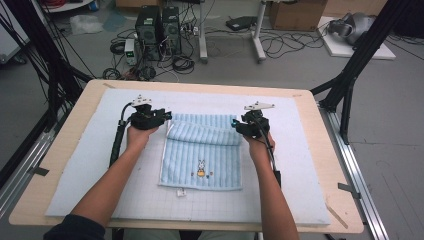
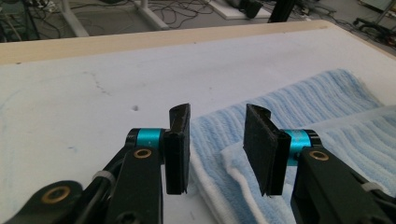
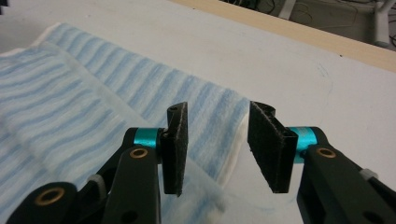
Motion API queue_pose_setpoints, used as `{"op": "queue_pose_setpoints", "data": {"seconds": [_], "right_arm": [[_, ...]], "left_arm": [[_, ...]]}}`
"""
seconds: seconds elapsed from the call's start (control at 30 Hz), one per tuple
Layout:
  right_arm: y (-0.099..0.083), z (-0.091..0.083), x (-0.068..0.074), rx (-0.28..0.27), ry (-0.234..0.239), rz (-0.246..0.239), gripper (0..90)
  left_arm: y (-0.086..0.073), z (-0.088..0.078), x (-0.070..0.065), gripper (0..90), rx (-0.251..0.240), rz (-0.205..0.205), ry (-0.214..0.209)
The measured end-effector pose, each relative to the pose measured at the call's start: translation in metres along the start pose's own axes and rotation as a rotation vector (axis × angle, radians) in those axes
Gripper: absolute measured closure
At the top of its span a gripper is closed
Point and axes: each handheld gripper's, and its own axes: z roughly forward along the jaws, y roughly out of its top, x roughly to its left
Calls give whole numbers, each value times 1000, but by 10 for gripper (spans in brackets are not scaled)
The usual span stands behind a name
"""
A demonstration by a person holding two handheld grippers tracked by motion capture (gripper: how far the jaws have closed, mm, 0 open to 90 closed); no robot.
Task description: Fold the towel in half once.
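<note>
A light blue striped towel (image 1: 202, 160) with a small rabbit picture (image 1: 201, 168) lies flat on the white mat (image 1: 90, 170); its far edge is folded back toward me in a soft roll. My left gripper (image 1: 167, 116) is at the towel's far left corner, open. In the left gripper view its jaws (image 2: 217, 112) stand apart just above the towel's (image 2: 327, 102) layered white-edged corner, with nothing pinched. My right gripper (image 1: 234, 123) is at the far right corner, also open. In the right gripper view its jaws (image 3: 219, 109) straddle the towel's (image 3: 70, 93) edge without pressing on it.
The mat covers most of a light wooden table (image 1: 35, 195). A small white label (image 1: 181, 192) sticks out at the towel's near edge. Beyond the table are computer towers (image 1: 157, 27), cables on the floor and black frame posts (image 1: 350, 70) at both sides.
</note>
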Motion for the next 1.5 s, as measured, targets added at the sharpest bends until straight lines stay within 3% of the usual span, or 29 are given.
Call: {"op": "queue_pose_setpoints", "data": {"seconds": [0.13, 0.3, 0.43, 0.47, 0.7, 0.77, 0.87, 0.9, 0.97, 1.27, 1.5], "right_arm": [[-8, -6, -1, 24, 45, 1, 531], [-18, -12, -7, 44, 48, 10, 513], [-21, -13, -12, 47, 45, 37, 508], [-22, -13, -12, 49, 48, 39, 508], [-26, 1, -8, 103, 69, 13, 477], [-29, 7, -10, 127, 90, 36, 477], [-33, 9, -11, 135, 129, 55, 693], [-34, 8, -11, 135, 143, 46, 764], [-34, 6, -11, 127, 143, 33, 811], [-39, -14, 0, 81, 141, -30, 816], [-41, -37, 20, 62, 151, -97, 818]], "left_arm": [[-7, 13, -7, 595, 58, 18, 4], [-15, 25, -13, 588, 143, 46, 32], [-15, 24, -18, 797, 150, 94, 13], [-15, 24, -18, 843, 149, 101, 10], [-10, 12, -15, 852, 137, 62, -45], [-7, 7, -17, 852, 126, 57, -59], [-3, -1, -20, 852, 110, 65, -79], [-2, -3, -21, 853, 106, 68, -84], [-1, -7, -23, 854, 86, 68, -90], [-13, -33, -31, 855, 52, 68, -129], [-26, -60, -37, 855, 28, 83, -155]]}}
